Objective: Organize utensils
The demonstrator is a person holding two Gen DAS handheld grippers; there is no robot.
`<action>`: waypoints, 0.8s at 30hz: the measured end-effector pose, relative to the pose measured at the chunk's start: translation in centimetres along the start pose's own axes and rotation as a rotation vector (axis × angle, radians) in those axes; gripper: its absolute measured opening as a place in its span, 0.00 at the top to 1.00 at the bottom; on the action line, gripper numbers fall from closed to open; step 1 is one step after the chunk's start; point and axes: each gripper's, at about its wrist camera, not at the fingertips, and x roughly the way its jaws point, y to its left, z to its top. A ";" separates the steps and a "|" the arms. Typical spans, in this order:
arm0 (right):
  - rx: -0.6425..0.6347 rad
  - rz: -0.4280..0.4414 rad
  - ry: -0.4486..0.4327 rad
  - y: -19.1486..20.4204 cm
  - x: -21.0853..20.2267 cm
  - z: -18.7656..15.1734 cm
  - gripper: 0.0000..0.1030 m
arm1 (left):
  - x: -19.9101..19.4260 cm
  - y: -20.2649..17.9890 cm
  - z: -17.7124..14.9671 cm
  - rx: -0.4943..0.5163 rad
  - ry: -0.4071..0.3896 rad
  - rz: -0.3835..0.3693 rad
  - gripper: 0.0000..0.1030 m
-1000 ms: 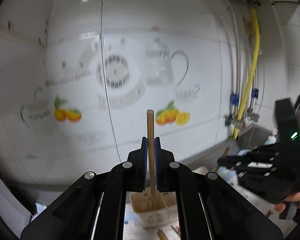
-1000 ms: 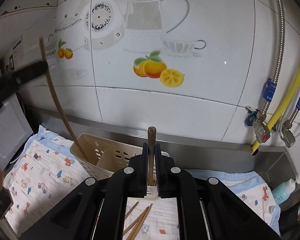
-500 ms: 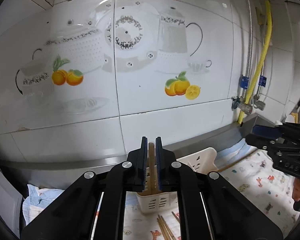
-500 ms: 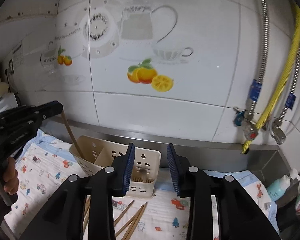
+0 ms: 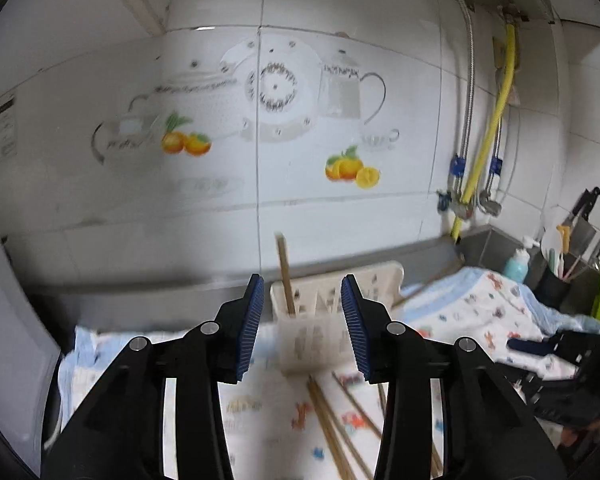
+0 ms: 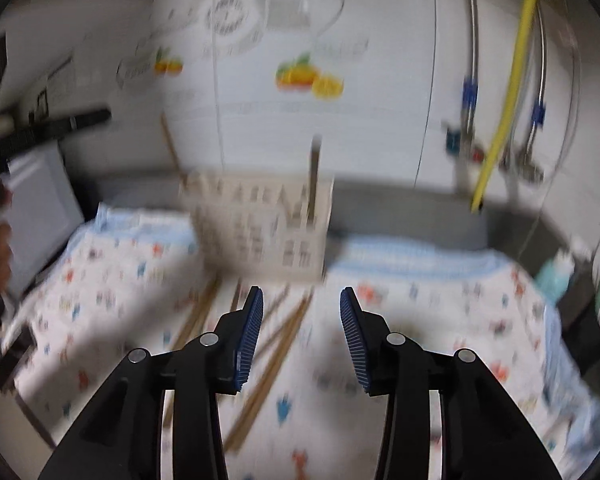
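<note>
A cream slotted utensil holder (image 5: 380,276) (image 6: 260,224) stands on the printed cloth by the tiled wall. One wooden chopstick (image 5: 285,276) stands in its left end and another (image 6: 314,176) in its right end. My left gripper (image 5: 302,292) hangs just in front of the holder with its jaws opening and nothing between the pads. My right gripper (image 6: 301,296) is open and empty, above several loose chopsticks (image 6: 276,344) (image 5: 332,420) lying on the cloth before the holder. Each view catches the other gripper at its edge, the right gripper (image 5: 548,352) and the left gripper (image 6: 52,128).
A white cloth with small prints (image 6: 440,320) covers the counter. Yellow hose (image 5: 496,128) and valves run down the wall at right. A blue bottle (image 5: 516,262), a cup of tools and knives (image 5: 580,220) stand at the far right. A grey box (image 6: 40,200) sits left.
Both grippers let go of their chopsticks, which now stand in the holder. Both pulled back and down toward the cloth, with the jaws spread apart.
</note>
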 end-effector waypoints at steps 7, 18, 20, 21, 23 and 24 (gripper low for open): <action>0.031 -0.004 0.111 2.3 2.2 -7.0 0.68 | -2.8 0.5 -5.5 -0.040 0.059 0.016 0.56; 0.137 0.044 0.194 3.9 5.2 -10.8 0.79 | -4.2 2.6 -13.0 -0.120 0.160 0.079 0.56; 0.148 0.040 0.201 3.9 5.6 -11.0 0.81 | -4.2 3.1 -14.3 -0.138 0.188 0.093 0.56; 0.154 0.038 0.204 3.8 5.7 -11.1 0.82 | -4.2 3.4 -14.9 -0.154 0.199 0.086 0.56; 0.172 0.044 0.207 3.7 6.0 -11.2 0.83 | -4.1 3.6 -15.8 -0.180 0.221 0.071 0.56; 0.173 0.041 0.207 3.7 6.0 -11.1 0.83 | -4.0 3.6 -16.5 -0.188 0.236 0.065 0.56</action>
